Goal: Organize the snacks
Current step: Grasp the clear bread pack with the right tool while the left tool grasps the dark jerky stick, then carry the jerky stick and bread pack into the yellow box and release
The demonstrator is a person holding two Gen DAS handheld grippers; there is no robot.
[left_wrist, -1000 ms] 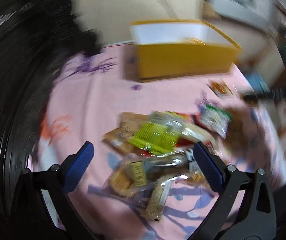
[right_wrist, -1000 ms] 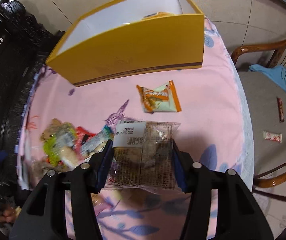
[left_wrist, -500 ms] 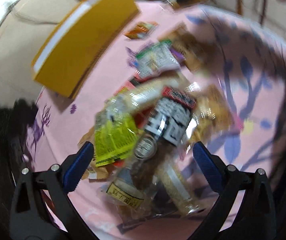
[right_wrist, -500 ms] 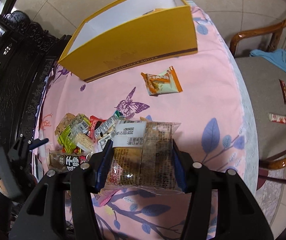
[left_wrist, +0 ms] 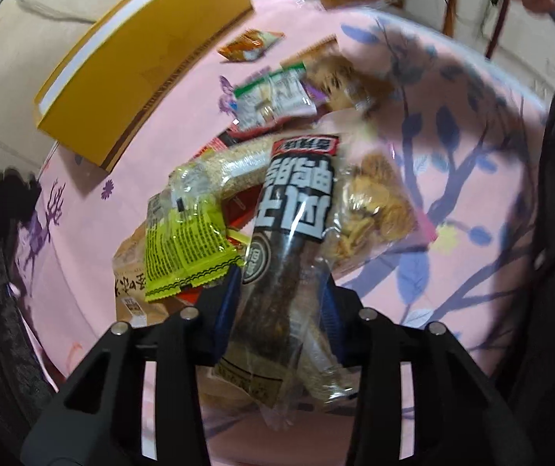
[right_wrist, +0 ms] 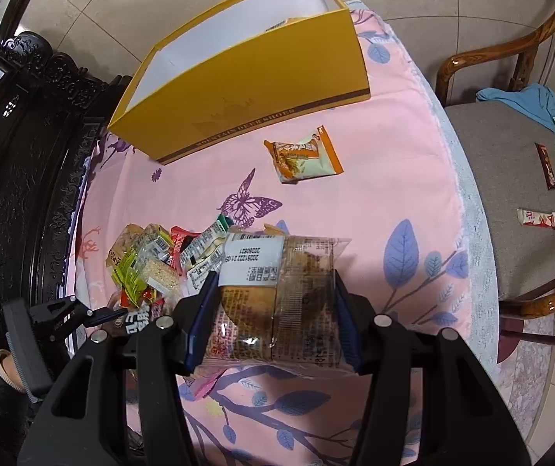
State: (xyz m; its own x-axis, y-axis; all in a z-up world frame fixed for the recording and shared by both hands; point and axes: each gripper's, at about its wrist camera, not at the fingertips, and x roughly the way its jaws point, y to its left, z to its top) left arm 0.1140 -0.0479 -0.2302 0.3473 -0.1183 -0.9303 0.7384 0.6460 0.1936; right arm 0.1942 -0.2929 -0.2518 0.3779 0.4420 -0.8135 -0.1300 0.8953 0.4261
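My left gripper (left_wrist: 280, 295) is shut on a long dark snack pack with bold white lettering (left_wrist: 296, 209), at the near end of a pile of snack packets (left_wrist: 199, 233) on the pink cloth. My right gripper (right_wrist: 271, 303) is shut on a clear-wrapped pastry pack with a white label (right_wrist: 277, 295) and holds it above the cloth. The left gripper also shows in the right wrist view (right_wrist: 120, 312), at the pile's near left. An open yellow box (right_wrist: 254, 89) stands at the far side of the table. An orange and pale green packet (right_wrist: 302, 155) lies alone in front of the box.
A dark carved cabinet (right_wrist: 25, 163) borders the table's left side. A wooden chair (right_wrist: 510, 171) at the right holds a blue cloth (right_wrist: 526, 101) and a few small packets. The pink tablecloth (right_wrist: 394, 178) has leaf and butterfly prints.
My left gripper has closed from wide open onto the dark snack pack in the pile. My right gripper has kept hold of the pastry pack and pulled back a little from the box.
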